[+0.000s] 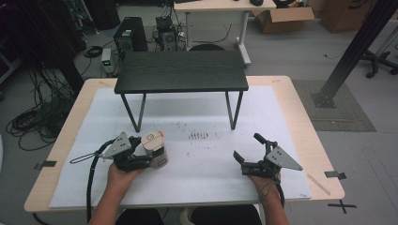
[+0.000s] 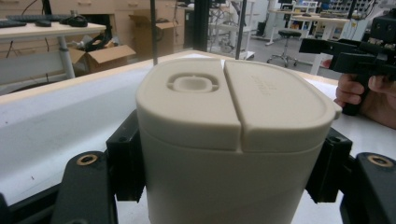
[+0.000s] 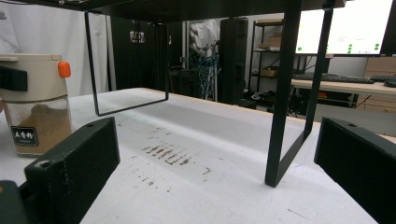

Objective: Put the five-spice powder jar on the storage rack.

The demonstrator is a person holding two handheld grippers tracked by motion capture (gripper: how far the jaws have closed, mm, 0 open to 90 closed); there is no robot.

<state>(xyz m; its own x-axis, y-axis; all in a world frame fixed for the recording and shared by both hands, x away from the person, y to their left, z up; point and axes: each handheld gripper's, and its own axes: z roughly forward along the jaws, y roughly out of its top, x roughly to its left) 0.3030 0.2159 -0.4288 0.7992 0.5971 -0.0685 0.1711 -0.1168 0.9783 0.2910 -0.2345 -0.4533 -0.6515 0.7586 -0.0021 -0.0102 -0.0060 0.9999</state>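
White sheeting covers the surface, and a small black stand sits on it toward the far side. Both forearms come in from the near edge and lie low, with the hands close to the sheet. The left tool is held level in the left hand, its grey plate tilted up and its cable looping off to the left. It points across toward the middle and is clenched around a beige spice jar that stands upright near the front left of the sheet. In the left gripper view, the black pads press against both sides of the jar just under its lid. The right tool is well apart on the right, held level in the right hand, its jaws spread wide with nothing between them, aimed toward the stand's legs.
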